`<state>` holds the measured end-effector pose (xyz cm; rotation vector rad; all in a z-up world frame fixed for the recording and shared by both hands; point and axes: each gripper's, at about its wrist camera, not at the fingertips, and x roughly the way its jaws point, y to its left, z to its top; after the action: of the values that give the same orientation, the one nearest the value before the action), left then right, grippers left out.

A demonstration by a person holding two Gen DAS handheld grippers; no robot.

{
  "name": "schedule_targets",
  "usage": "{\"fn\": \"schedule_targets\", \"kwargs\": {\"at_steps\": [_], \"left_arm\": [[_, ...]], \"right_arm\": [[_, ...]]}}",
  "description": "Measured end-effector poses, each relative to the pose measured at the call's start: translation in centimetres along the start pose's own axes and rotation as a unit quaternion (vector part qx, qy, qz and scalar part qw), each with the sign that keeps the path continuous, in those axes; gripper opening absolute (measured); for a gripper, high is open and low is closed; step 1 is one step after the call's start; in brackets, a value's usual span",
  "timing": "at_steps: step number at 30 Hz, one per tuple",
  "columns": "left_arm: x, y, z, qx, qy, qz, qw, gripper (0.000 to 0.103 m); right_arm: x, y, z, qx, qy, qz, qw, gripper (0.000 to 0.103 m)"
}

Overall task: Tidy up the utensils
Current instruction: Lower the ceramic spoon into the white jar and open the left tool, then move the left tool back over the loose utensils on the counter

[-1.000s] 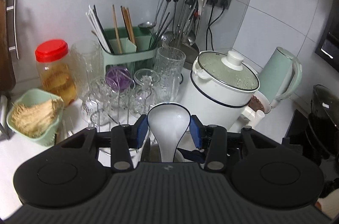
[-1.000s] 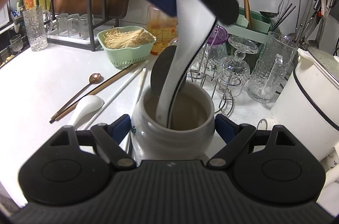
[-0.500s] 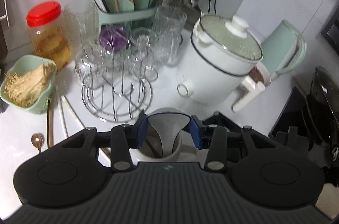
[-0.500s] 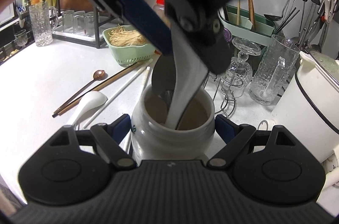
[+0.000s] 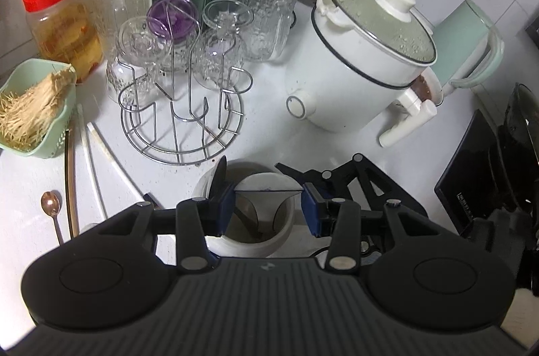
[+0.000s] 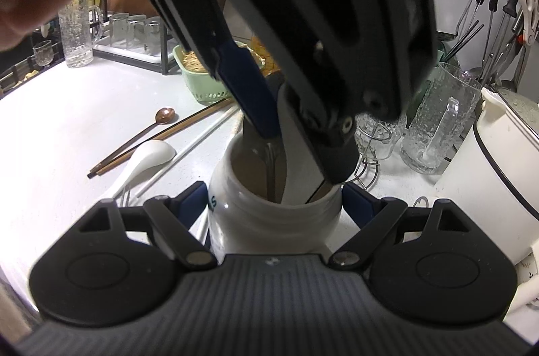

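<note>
From the left wrist view, the left gripper point(image 5: 267, 207) was clenched on the broad end of a white ceramic soup spoon point(image 5: 267, 189), its blue pads pressing either edge. It held the spoon directly above the mouth of a squat white ceramic jar point(image 5: 247, 241), so that the spoon could drop upright into it; a dark-handled utensil point(image 5: 219, 175) already leaned against the jar's far rim. Left on the white table point(image 5: 269, 127) were a small copper-coloured spoon point(image 5: 51, 204), a pair of dark wooden chopsticks point(image 5: 69, 181) and pale white chopsticks point(image 5: 89, 160), lying beside a green plastic basket point(image 5: 57, 143) of dried strands. These were probably next for the jar.

From the right wrist view, the right gripper point(image 6: 274, 202) grasped the white jar point(image 6: 269, 221) by its sides, one blue pad against each flank, apparently to steady it while the other gripper loaded it. The white spoon point(image 6: 299, 174) reached down through the jar's opening at a slant, its lower end already inside alongside thin metal handles point(image 6: 269, 167). The left gripper hung close over the rim, so opening its jaws would have let the spoon settle without tipping the jar. A second white ceramic spoon point(image 6: 148, 155) lay on the table to the jar's left, touching the dark chopsticks point(image 6: 161, 140), with the copper spoon point(image 6: 165, 114) just beyond.
</note>
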<state>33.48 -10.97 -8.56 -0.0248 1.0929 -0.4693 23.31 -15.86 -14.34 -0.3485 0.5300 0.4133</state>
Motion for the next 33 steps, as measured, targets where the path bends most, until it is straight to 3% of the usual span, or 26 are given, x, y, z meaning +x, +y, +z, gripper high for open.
{"fn": "schedule_targets", "kwargs": {"at_steps": [15,23,33], "left_arm": [[0.0,0.6,-0.7,-0.027,-0.006,-0.007,0.9996,0.049],[-3.0,0.1,-0.9,-0.035,-0.047,-0.005,0.9983,0.049],[-7.8,-0.3,-1.2,-0.023,-0.121,0.028,0.9920,0.049]], "right_arm": [[0.1,0.0,-0.1,-0.005,-0.002,-0.002,1.000,0.089],[0.1,0.1,-0.1,-0.006,-0.002,-0.004,1.000,0.090],[0.4,1.0,-0.2,-0.020,-0.003,-0.017,1.000,0.090]]}}
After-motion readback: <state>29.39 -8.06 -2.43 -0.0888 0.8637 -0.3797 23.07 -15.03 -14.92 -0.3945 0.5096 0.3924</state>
